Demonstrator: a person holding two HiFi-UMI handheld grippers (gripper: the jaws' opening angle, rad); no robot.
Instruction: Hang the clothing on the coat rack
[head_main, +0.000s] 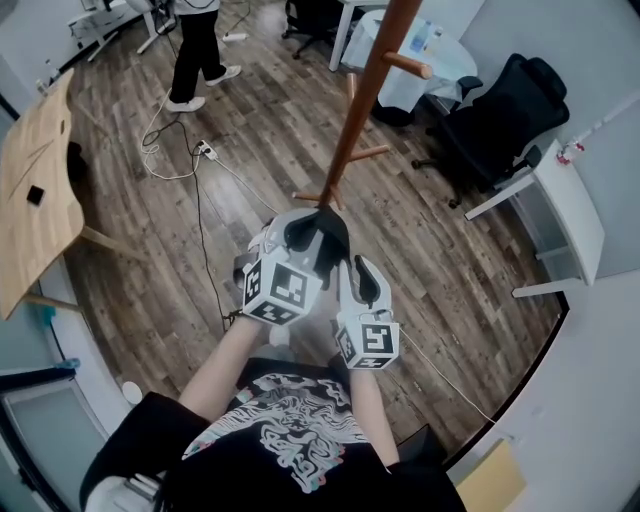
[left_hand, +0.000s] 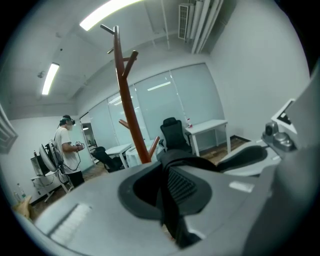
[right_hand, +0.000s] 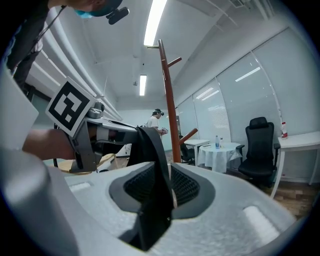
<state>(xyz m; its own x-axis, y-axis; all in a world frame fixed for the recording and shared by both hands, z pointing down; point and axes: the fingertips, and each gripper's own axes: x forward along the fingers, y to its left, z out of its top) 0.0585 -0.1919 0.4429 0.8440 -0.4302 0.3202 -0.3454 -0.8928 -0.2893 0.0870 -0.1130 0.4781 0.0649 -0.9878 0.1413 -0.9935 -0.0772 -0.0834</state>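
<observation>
The brown wooden coat rack stands just ahead of me, its pole and pegs rising in the left gripper view and the right gripper view. A black piece of clothing is bunched at the tips of both grippers. My left gripper is shut on a strip of it. My right gripper sits lower and to the right. The black strip runs between its jaws, and a thin gap shows beside one pad, so the jaws stand open around it.
A person stands at the far side of the wooden floor, with cables trailing nearby. A wooden table is at the left. To the right are a black office chair, a white desk and a cloth-covered round table.
</observation>
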